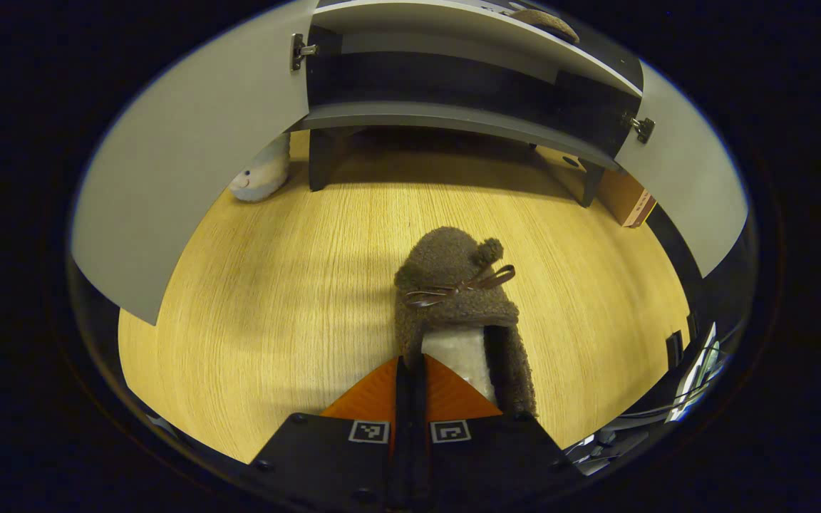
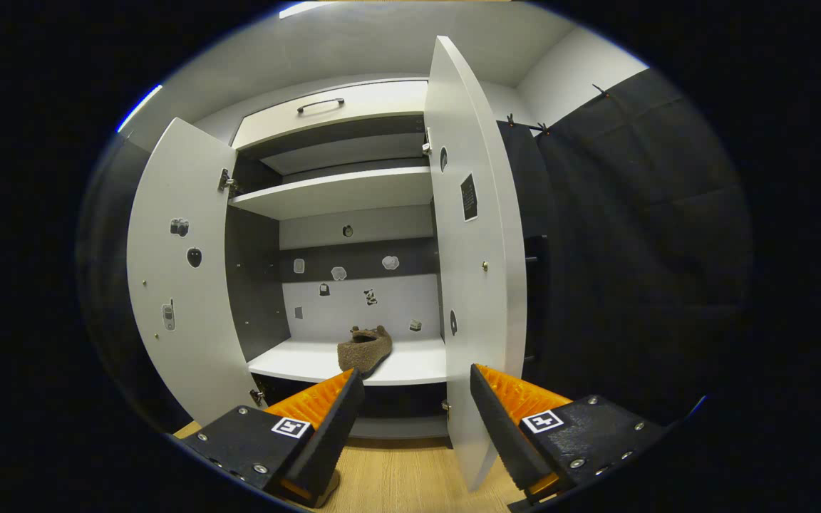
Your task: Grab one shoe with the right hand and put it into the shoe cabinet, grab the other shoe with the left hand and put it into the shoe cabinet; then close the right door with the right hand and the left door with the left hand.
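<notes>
Landmark: the shoe cabinet (image 2: 339, 192), both doors swung wide, everything below placed against it
Left gripper: left gripper (image 1: 410, 374) has its fingers drawn together on the heel rim of the brown fleece slipper (image 1: 457, 299), pinching the collar wall, it looks like
That slipper: out on the wooden floor (image 1: 275, 299) in front of the cabinet, not yet lifted clear as far as I can judge
Key relation: the slipper's long axis runs straight ahead from the left gripper, toe with its little bow pointing at the cabinet's bottom shelf (image 1: 453, 121); carry forward and up along that same line and it goes in
Right gripper: right gripper (image 2: 416, 410) gapes wide, holding nothing, facing the cabinet opening beside the right door (image 2: 471, 271)
First slipper: already in, the other slipper (image 2: 365, 349) sits on the cabinet's lower white shelf (image 2: 296, 360), towards the middle
Nearer hand: left for the floor slipper, right for the right door
Stage: judged as second shoe gripped, doors not yet closed
Writing: stickers dot the doors and back panel, too small to read; square markers on the grippers, no brand legible
</notes>
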The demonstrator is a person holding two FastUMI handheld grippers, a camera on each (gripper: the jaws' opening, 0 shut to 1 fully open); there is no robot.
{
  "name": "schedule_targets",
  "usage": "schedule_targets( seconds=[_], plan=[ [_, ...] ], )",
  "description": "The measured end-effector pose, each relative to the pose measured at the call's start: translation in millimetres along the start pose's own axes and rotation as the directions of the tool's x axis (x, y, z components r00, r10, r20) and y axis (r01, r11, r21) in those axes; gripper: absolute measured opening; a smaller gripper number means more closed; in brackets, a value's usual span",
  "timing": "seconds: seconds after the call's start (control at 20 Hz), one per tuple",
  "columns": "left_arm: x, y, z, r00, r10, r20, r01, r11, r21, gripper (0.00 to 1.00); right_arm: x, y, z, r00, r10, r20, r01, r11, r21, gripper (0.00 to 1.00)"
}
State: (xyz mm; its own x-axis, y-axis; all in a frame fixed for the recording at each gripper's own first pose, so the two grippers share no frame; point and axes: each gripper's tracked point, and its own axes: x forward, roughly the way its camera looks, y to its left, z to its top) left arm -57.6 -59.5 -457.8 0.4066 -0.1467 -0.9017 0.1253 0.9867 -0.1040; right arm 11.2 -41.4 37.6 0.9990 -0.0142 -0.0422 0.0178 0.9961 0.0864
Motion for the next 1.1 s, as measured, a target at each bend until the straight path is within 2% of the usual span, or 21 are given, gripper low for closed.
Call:
schedule_targets(
  seconds=[0.3,0.5,0.75,1.1],
  plan=[
    [-61.6,10.3,45.6,0.997,-0.037,0.066,0.037,0.999,0.004,0.07,-1.7,6.5,0.3,1.0,0.012,0.008,-0.012,0.999,-0.029,0.92],
    [-131.6,7.6,100.8,0.985,-0.085,0.152,0.086,0.996,0.002,0.07,-1.6,7.6,-2.7,1.0,0.02,0.004,-0.02,0.999,-0.03,0.92],
    [-213.4,1.1,177.4,0.951,-0.126,0.281,0.127,0.992,0.017,0.07,-3.7,3.3,-4.2,1.0,0.026,0.012,-0.026,0.999,-0.027,0.92],
    [-248.7,-11.7,322.2,0.874,-0.091,0.477,0.089,0.996,0.026,0.07,-10.1,-9.6,-3.0,0.999,0.031,0.018,-0.031,0.999,-0.02,0.92]
  ],
)
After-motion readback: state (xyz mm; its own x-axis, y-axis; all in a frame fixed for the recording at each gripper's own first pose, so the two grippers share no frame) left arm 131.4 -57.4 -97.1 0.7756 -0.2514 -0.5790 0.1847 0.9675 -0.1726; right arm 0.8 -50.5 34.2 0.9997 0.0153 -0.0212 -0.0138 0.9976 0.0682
